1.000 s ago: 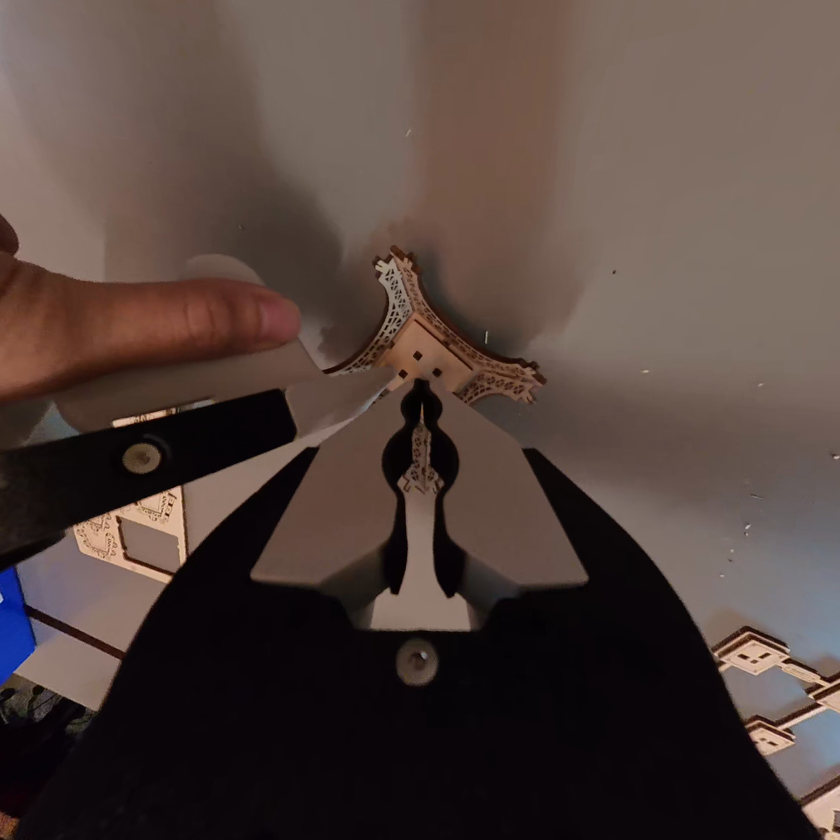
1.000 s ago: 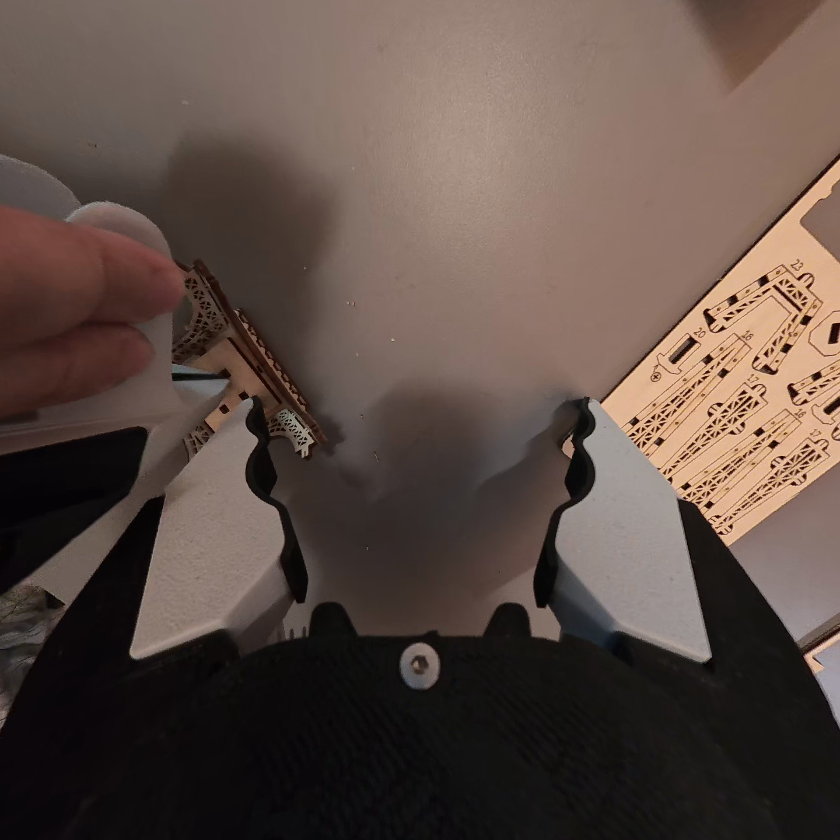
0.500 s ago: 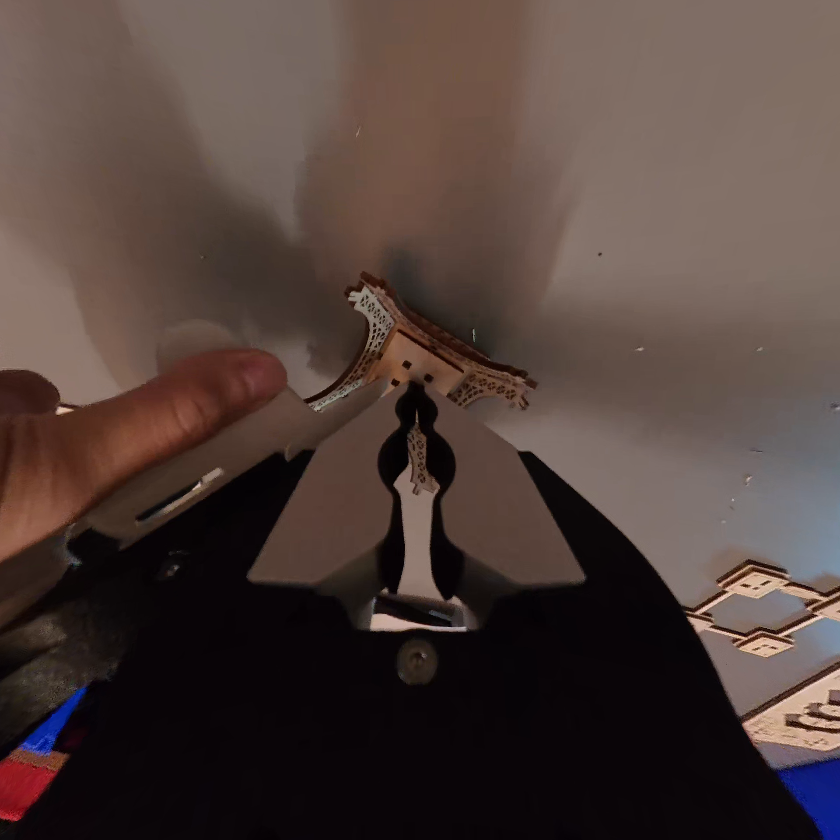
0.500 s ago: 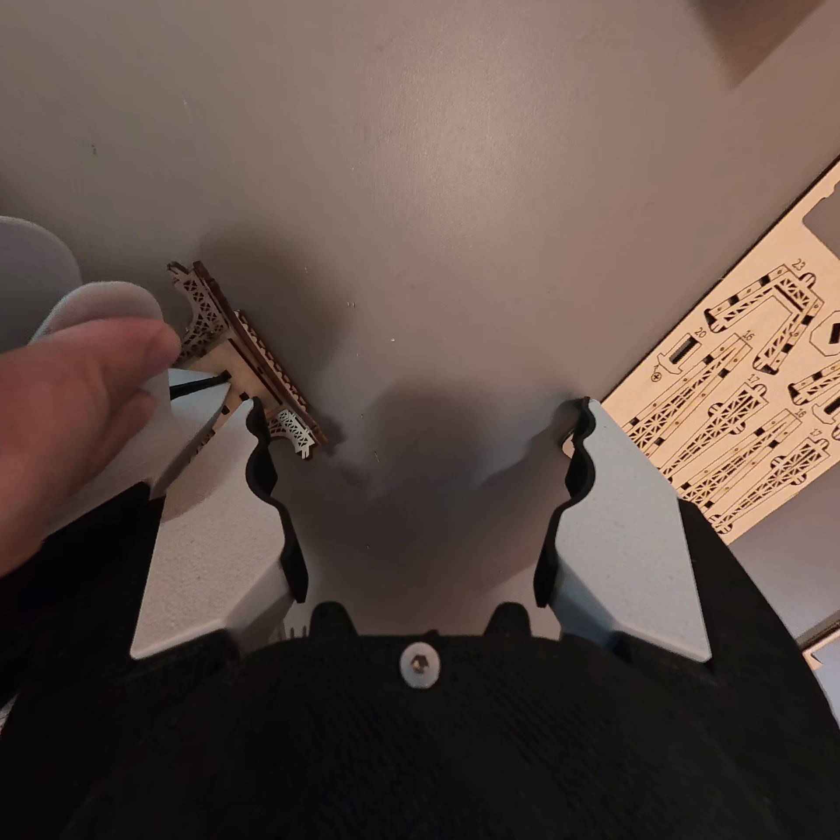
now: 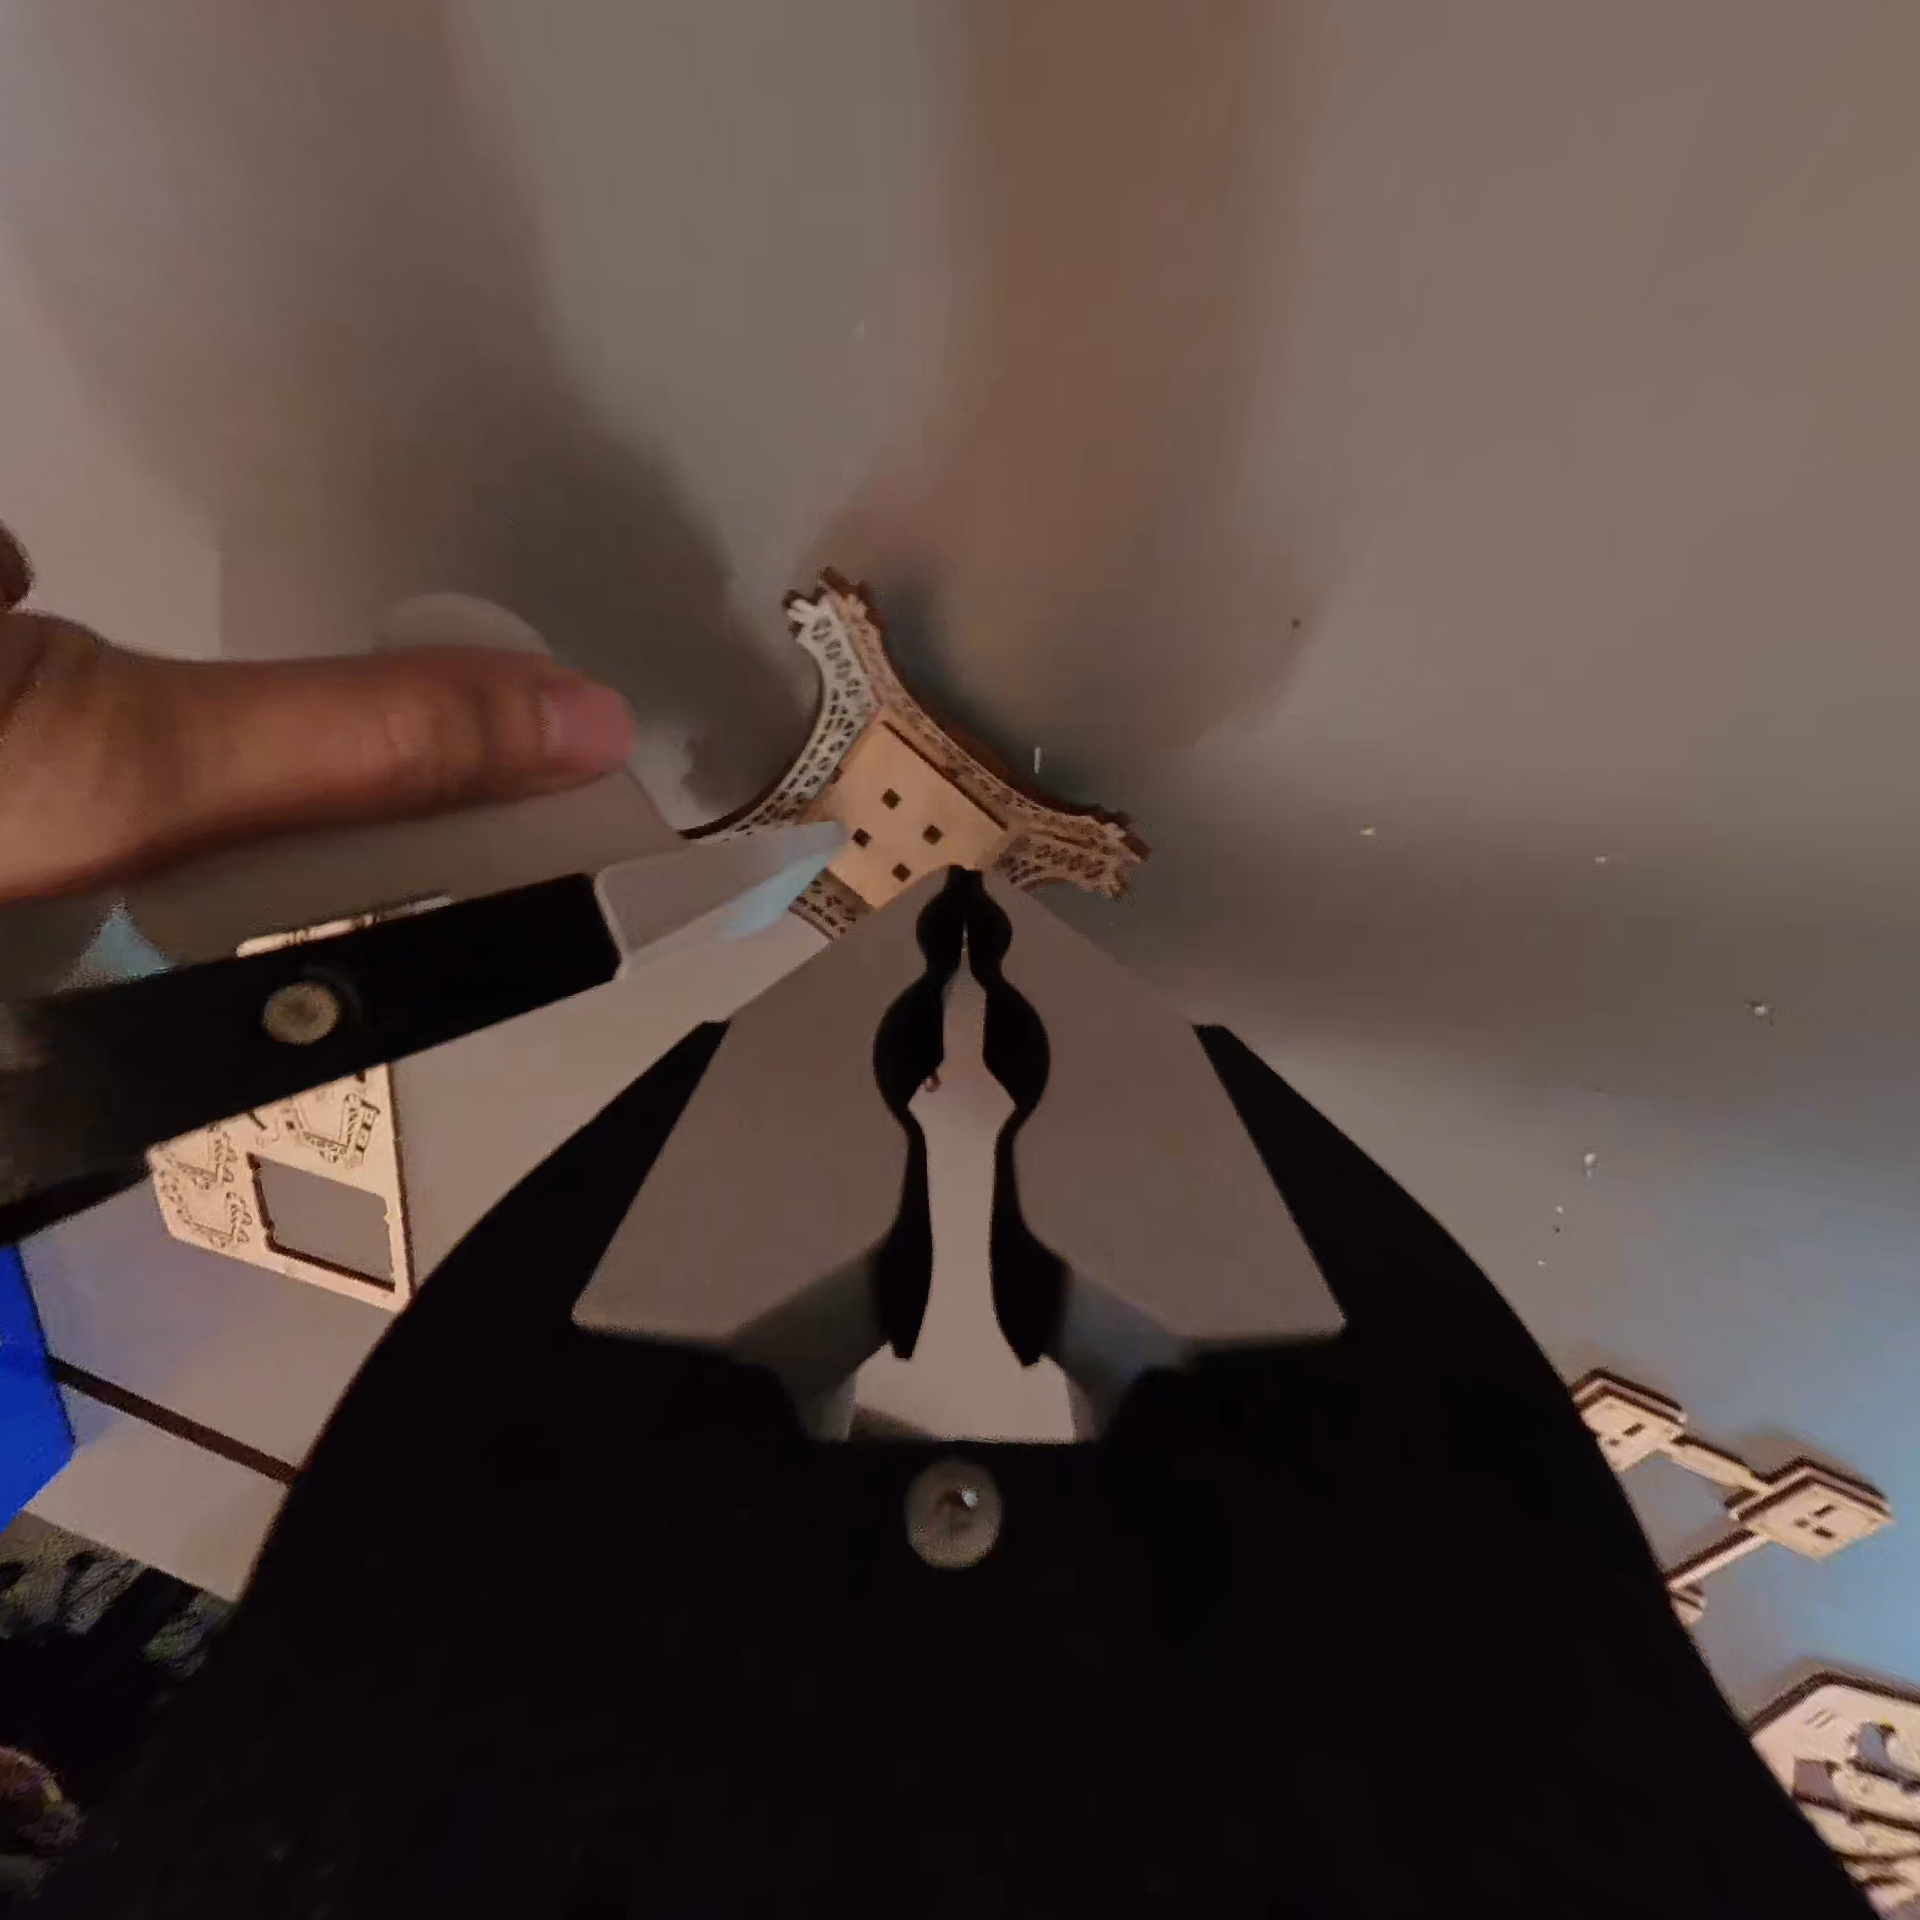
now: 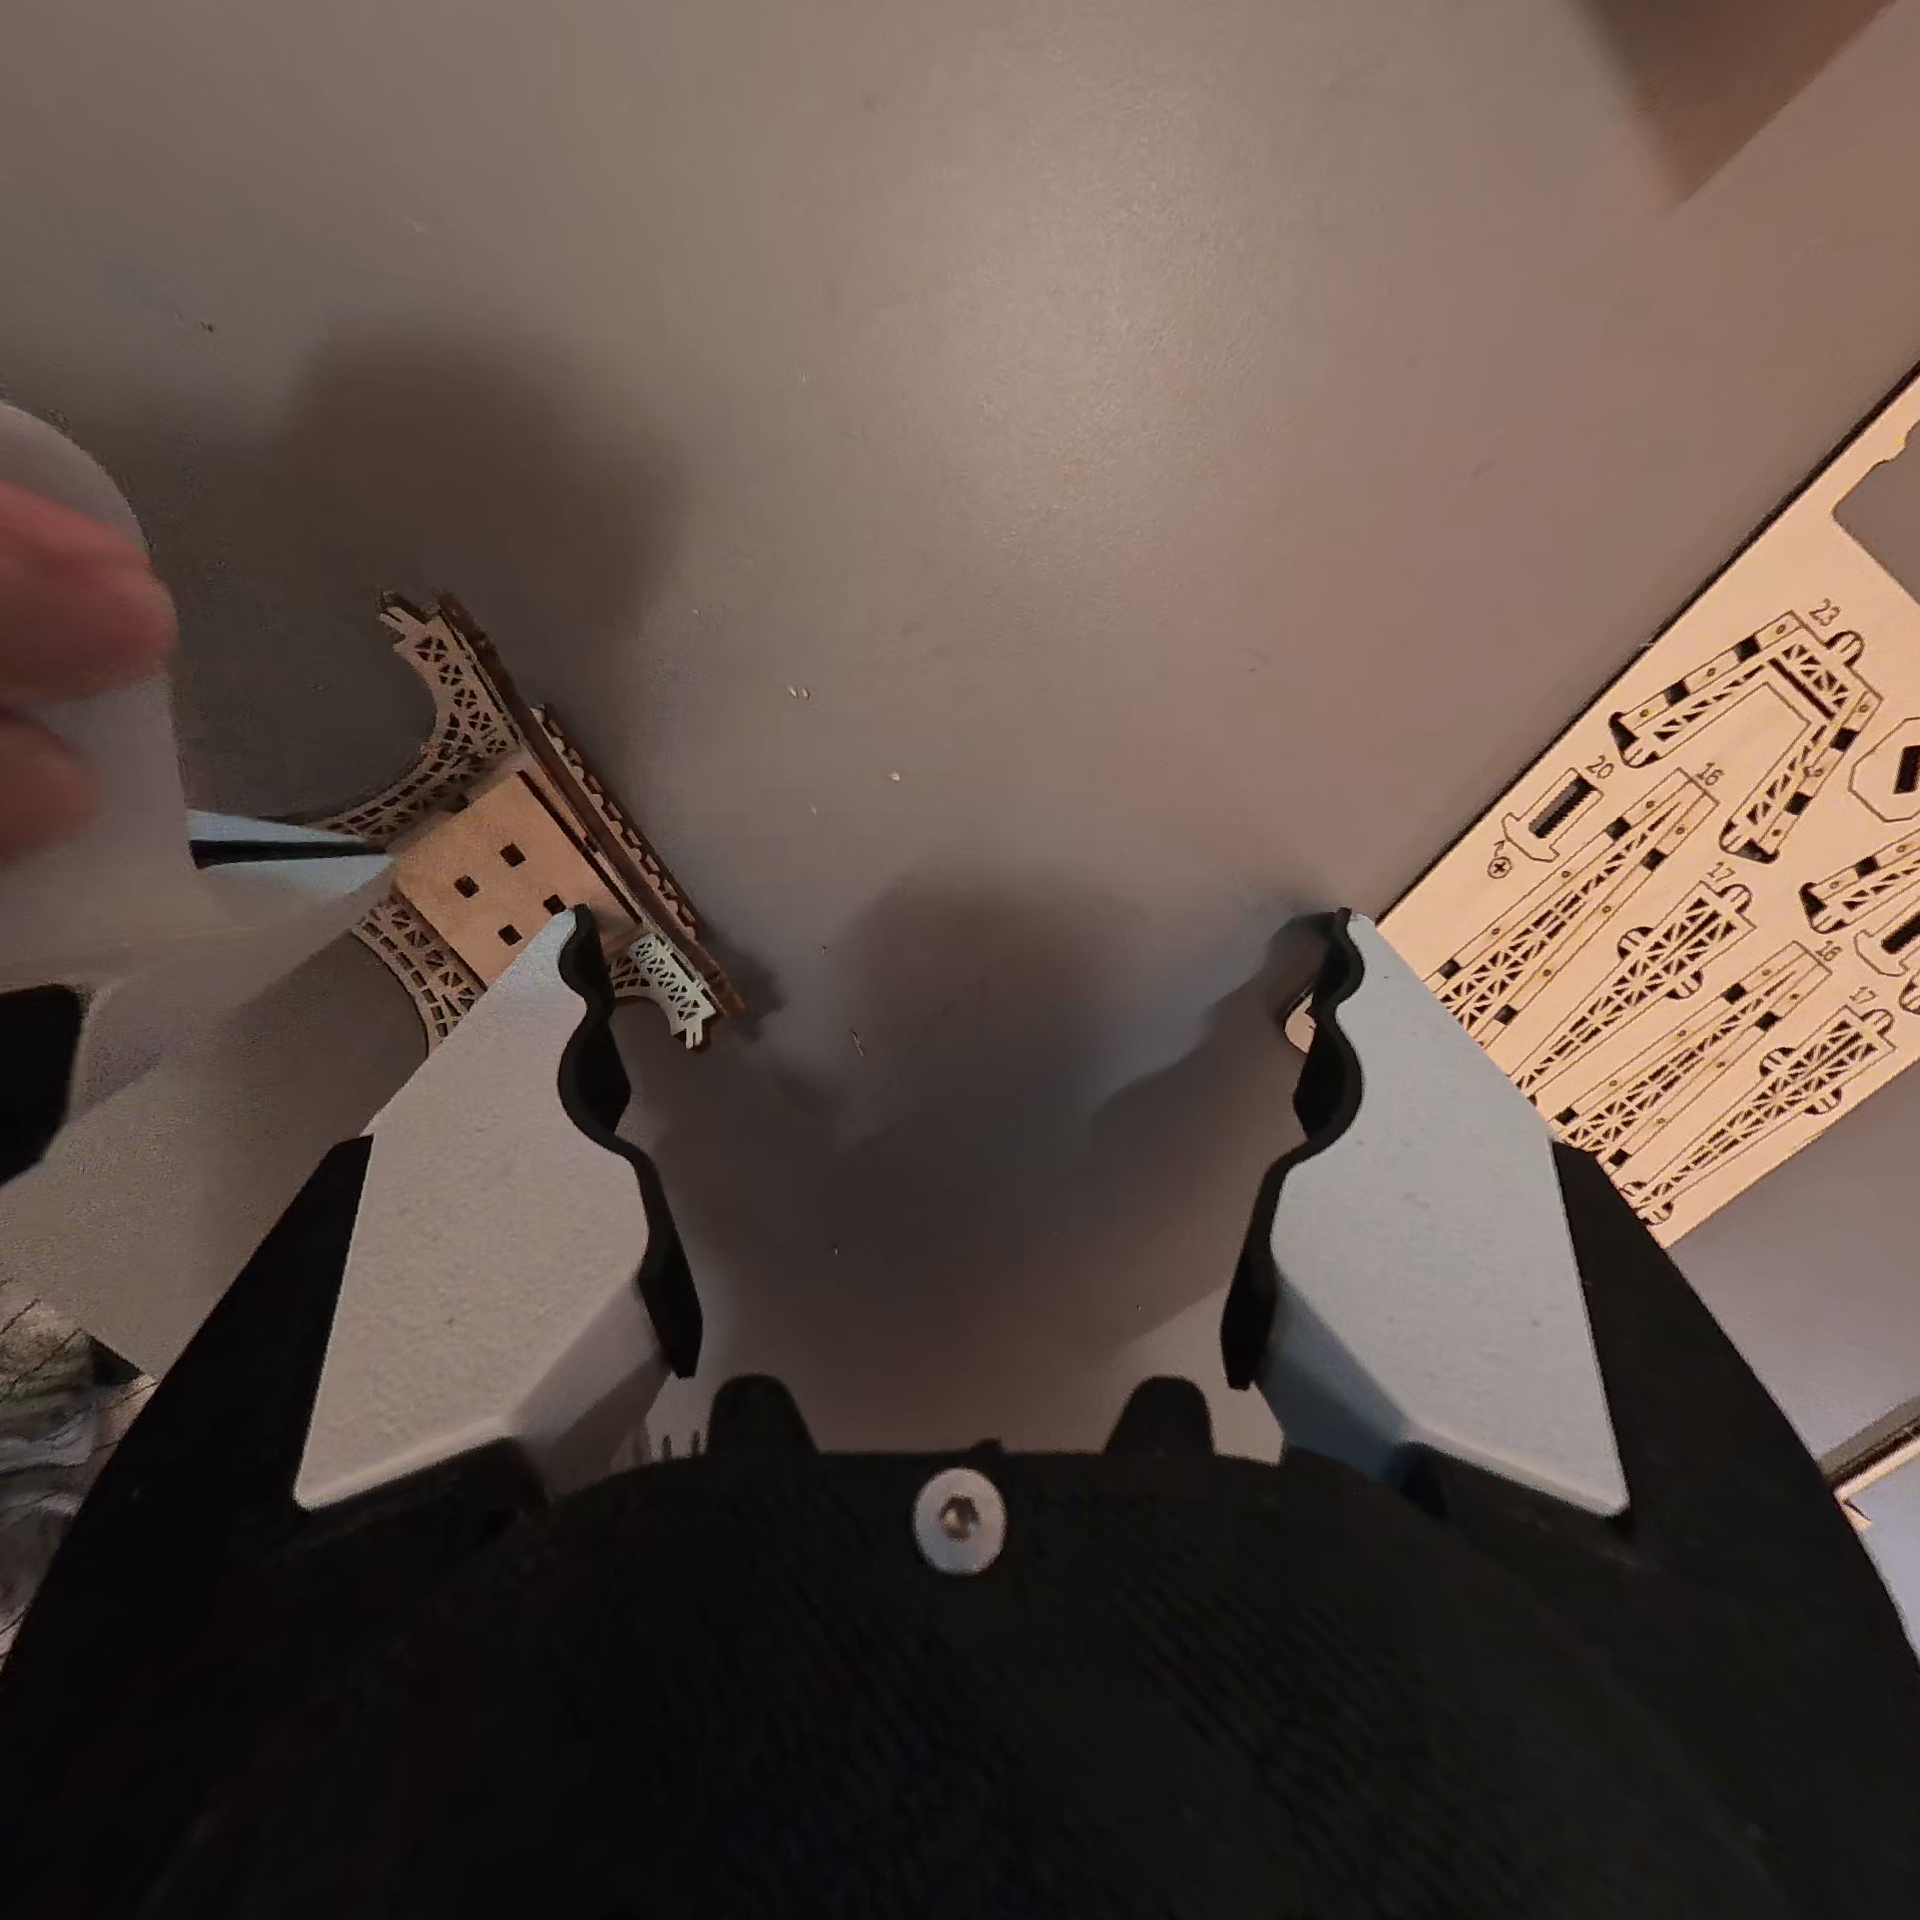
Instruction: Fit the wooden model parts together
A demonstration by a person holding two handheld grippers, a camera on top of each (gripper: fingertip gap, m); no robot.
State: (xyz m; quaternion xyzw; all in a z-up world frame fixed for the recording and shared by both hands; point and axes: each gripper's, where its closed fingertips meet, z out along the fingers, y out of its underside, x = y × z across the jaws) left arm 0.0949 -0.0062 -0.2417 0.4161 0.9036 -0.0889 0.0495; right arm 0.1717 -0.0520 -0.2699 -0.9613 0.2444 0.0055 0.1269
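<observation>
While the left gripper (image 5: 961,883) pinches shut right at the tower base (image 5: 914,810), I'd steady that base with the wide-open right gripper (image 6: 956,966) before pressing anything.

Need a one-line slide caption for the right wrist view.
Open right gripper hovers over the grey table, its left finger overlapping the wooden tower base.

Both views look steeply down, close over the grey surface (image 5: 1455,416). They share the wooden base (image 5: 914,810), at centre in the left wrist view and at left-centre (image 6: 520,873) in the right wrist view.
</observation>
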